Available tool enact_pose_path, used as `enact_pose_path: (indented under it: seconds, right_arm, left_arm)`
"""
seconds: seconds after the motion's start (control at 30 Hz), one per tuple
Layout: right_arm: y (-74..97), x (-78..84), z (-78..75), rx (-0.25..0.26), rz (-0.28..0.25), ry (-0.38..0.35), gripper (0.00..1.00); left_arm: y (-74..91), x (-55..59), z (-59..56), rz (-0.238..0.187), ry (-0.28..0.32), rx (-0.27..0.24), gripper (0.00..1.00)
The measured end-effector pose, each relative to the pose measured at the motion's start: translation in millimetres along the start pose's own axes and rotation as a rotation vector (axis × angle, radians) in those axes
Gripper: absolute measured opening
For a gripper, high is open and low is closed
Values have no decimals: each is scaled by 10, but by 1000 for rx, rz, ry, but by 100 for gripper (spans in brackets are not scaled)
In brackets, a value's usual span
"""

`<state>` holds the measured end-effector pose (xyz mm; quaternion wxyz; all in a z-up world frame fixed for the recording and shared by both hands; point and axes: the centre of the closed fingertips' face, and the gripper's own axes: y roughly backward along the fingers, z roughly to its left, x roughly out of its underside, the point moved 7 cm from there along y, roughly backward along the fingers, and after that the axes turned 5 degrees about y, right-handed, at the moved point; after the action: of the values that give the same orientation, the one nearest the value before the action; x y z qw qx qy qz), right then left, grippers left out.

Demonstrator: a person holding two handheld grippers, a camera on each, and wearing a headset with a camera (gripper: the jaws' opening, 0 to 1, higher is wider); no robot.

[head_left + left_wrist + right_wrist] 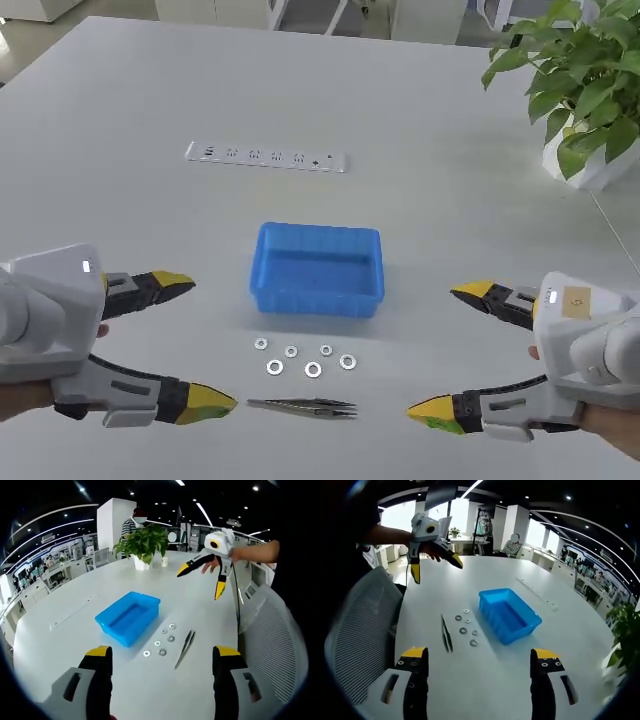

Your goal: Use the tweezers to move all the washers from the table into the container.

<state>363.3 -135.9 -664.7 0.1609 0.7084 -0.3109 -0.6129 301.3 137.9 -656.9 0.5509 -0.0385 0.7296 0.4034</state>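
Head view: left gripper [211,345] and right gripper [432,351] wide open, holding nothing. Six washers [313,370] flat on the table [150,100], between blue container [317,298] and tweezers [305,406].

Left gripper view: thin, flat tweezers, hard to pinch; could slip away.

Right gripper view: washers just beside tweezers; could get bumped and scattered.

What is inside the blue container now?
The blue container looks empty: its visible floor is bare blue. In the head view its near wall covers a strip of floor. Six washers lie on the table in front of it.
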Motion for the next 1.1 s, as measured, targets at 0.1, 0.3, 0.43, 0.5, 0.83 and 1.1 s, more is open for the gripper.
enact_pose_path:
  seconds: [0.1,0.3,0.43,0.5,0.83,1.1]
  right_arm:
    - [-57,-2,16,-34,10,21,81]
    - [-166,6,74,-98,36,57,71]
    - [-252,13,125,-141,51,85,64]
    - [-293,12,148,-158,56,98,62]
    - [-477,8,236,-241,84,152,48]
    - [-612,2,308,-312,105,190,37]
  left_arm:
    - [-38,35,3,23,-11,17,85]
    - [-112,85,-5,50,-26,59,77]
    - [-165,116,-21,71,-40,92,69]
    - [-188,130,-37,80,-53,110,64]
    - [-326,230,-87,140,-89,185,48]
    - [-440,310,-79,201,-129,210,39]
